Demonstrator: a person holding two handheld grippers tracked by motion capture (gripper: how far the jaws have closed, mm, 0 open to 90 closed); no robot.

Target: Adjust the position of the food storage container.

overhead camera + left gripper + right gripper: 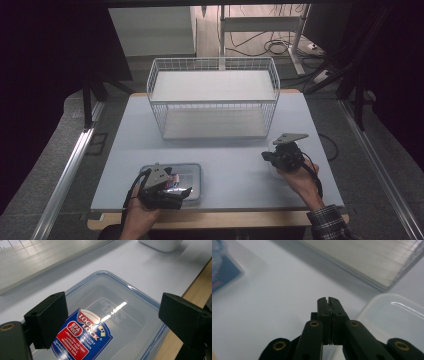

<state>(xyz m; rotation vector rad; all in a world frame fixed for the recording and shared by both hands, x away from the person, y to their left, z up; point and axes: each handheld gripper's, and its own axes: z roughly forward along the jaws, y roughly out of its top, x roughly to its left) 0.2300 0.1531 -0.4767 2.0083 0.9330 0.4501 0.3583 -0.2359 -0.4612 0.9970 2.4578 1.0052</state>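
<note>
Near the lower left of the high view, the left gripper [172,192] hangs over a flat plastic lid [192,176] with a blue rim, which lies on the pale table [235,160] close to the front edge. On the lid there is a blue and red sticker [82,340]. From the left gripper view, the two black jaws stand wide apart, one at the left side of the frame and one at the right, and the lid shows between them with the sticker at the lower centre. Nothing is held between these jaws; whether they touch the lid, I cannot tell.

At the lower right of the high view, the right gripper [267,156] is over a clear plastic container [272,170], which stands on the table well apart from the lid. The right gripper view shows its jaws pressed together at the centre of the frame, with nothing between them. The container [394,317] appears at the right side of that frame, just beside the jaws, and a corner of the lid [222,270] is at the upper left, blurred.

Behind both things, at the centre of the high view, a white wire basket rack [214,95] with two shelves stands on the far part of the table.
</note>
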